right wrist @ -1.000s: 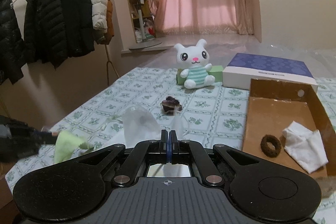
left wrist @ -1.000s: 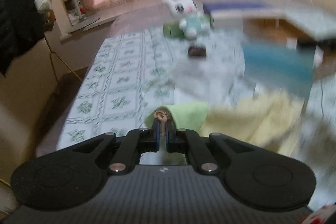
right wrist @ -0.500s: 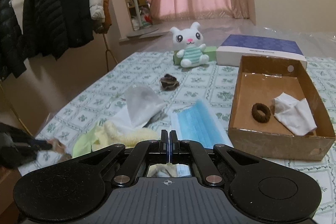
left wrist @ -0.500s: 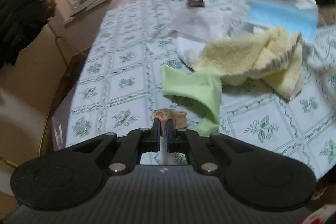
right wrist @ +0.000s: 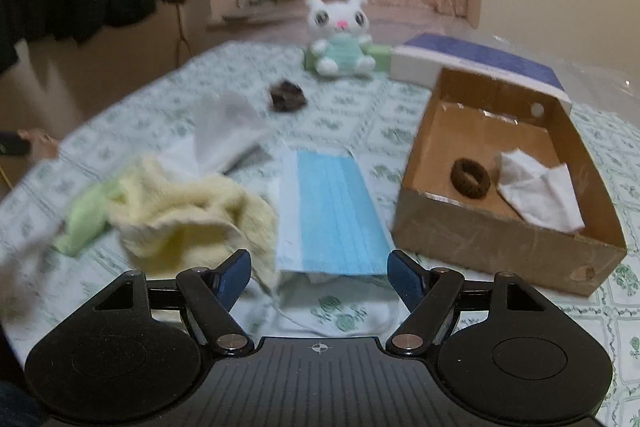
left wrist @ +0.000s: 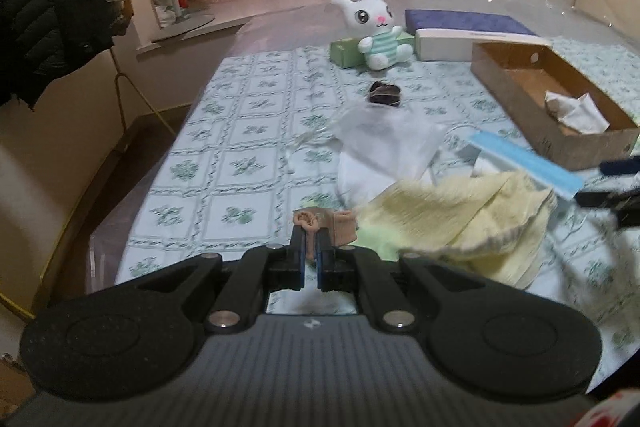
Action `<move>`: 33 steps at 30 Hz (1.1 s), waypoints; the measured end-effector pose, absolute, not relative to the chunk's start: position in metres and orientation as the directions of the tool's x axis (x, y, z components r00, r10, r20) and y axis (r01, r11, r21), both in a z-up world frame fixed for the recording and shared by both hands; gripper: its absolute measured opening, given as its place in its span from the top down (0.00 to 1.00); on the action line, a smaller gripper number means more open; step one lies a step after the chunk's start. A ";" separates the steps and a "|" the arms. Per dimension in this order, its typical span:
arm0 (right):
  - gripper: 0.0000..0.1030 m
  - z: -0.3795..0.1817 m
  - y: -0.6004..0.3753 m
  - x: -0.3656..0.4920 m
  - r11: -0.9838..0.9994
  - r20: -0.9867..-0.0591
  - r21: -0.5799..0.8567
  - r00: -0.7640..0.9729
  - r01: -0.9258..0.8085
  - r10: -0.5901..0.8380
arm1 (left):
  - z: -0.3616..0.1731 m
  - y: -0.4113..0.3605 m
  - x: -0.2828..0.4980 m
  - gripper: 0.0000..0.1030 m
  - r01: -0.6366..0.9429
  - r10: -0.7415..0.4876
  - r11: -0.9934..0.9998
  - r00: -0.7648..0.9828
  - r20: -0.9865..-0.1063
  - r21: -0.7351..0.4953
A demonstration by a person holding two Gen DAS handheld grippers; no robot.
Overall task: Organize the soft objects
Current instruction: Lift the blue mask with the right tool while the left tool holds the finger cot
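Change: right gripper (right wrist: 319, 273) was closed before, its fingers are opening now, nothing pressed between them.
Left gripper (left wrist: 308, 241): fingers closed on beige sock (left wrist: 325, 221), lower centre.
Blue mask (right wrist: 334, 213): on desk (right wrist: 624, 311), centre, beside cardboard box (right wrist: 500, 243).

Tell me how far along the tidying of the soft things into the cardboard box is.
Early. Done: a brown hair tie and a white cloth lie in the cardboard box. In hand: the left tongs are shut on a beige stocking; the right tongs are opening over the blue mask, not gripping it. Left on the table: yellow towel, green cloth, dark scrunchie, plush bunny.
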State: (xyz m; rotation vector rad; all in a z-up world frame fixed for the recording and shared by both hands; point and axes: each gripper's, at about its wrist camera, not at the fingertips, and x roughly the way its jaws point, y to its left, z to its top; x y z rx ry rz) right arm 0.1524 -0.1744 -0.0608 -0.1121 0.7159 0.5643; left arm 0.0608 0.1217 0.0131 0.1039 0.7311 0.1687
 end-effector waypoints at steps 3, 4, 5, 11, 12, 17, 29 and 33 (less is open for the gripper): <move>0.27 -0.070 -0.178 0.165 0.858 -0.651 0.124 0.612 -0.498 0.449 | 0.010 0.117 0.069 0.95 -0.110 0.175 0.984 0.731 -0.659 0.140; 0.27 -0.071 -0.179 0.170 0.858 -0.651 0.146 0.605 -0.492 0.457 | 0.010 0.116 0.072 0.95 -0.108 0.172 0.985 0.731 -0.661 0.138; 0.27 -0.072 -0.180 0.175 0.854 -0.651 0.172 0.594 -0.490 0.472 | 0.009 0.115 0.075 0.95 -0.105 0.169 0.985 0.731 -0.662 0.136; 0.26 -0.088 -0.172 0.201 0.857 -0.693 0.154 0.565 -0.492 0.448 | 0.002 0.108 0.093 0.95 -0.085 0.143 0.989 0.723 -0.676 0.118; 0.26 -0.092 -0.172 0.203 0.855 -0.701 0.151 0.556 -0.497 0.447 | 0.000 0.108 0.096 0.95 -0.083 0.140 0.990 0.721 -0.679 0.116; 0.55 -0.101 -0.174 0.202 0.832 -0.702 0.154 0.534 -0.532 0.471 | -0.008 0.105 0.106 0.95 -0.070 0.126 0.992 0.709 -0.694 0.109; 0.98 -0.060 -0.207 0.177 0.821 -0.618 0.246 0.569 -0.515 0.542 | -0.009 0.095 0.110 0.95 -0.047 0.090 0.996 0.715 -0.693 0.082; 0.98 -0.035 -0.224 0.170 0.814 -0.568 0.305 0.591 -0.495 0.573 | 0.000 0.086 0.110 0.95 -0.027 0.061 0.998 0.733 -0.678 0.061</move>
